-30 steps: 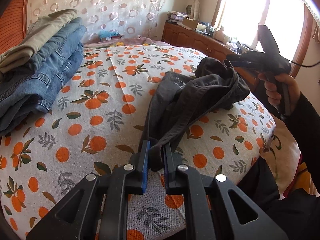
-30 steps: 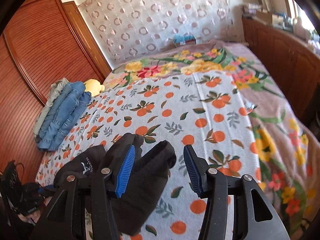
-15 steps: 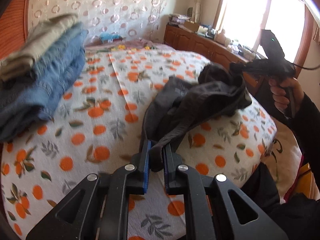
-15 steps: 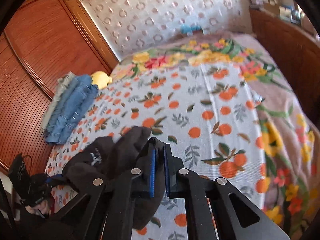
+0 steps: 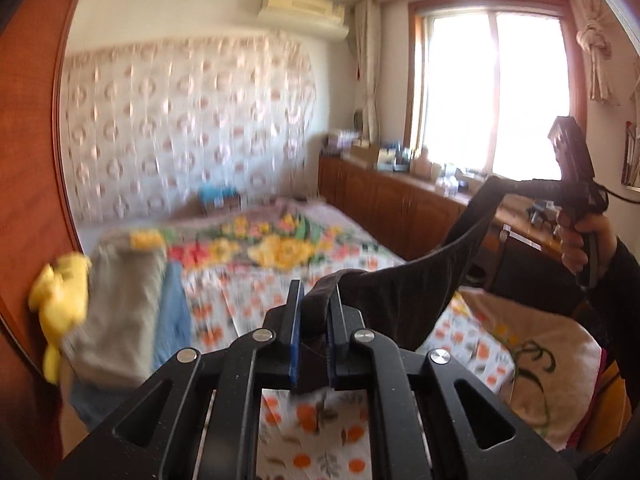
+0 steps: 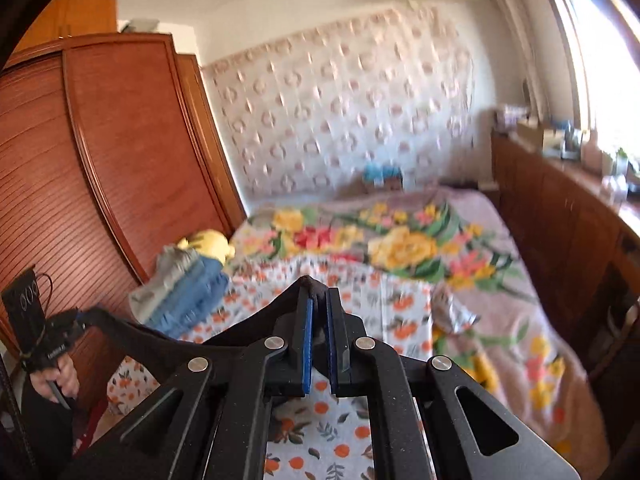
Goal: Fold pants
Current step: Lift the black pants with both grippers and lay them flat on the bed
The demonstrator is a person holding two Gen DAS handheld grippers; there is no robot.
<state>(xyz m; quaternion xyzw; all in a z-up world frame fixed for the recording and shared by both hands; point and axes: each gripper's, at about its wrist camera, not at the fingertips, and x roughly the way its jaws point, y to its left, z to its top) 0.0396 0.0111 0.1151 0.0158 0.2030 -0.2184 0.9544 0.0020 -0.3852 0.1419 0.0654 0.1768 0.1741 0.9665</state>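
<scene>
The dark pants (image 5: 404,300) hang stretched in the air above the bed between my two grippers. My left gripper (image 5: 315,300) is shut on one end of the waistband, the cloth bunched between its blue pads. My right gripper (image 6: 318,300) is shut on the other end, a tip of dark fabric poking out past its fingertips. In the left wrist view the right gripper (image 5: 496,188) shows at the far right, held by a hand (image 5: 580,240), with the pants sagging between. In the right wrist view the left gripper (image 6: 80,322) shows low at the left.
A stack of folded jeans and grey trousers (image 5: 128,312) lies on the bed's left side beside a yellow plush toy (image 5: 60,292). The orange-print sheet (image 6: 320,440) covers the near bed. A wooden wardrobe (image 6: 100,180) stands left, a low cabinet (image 5: 400,204) under the window right.
The right gripper closed on the pants. Both grippers then rose, lifting the pants off the bed and stretching them between them; the views now look across the room.
</scene>
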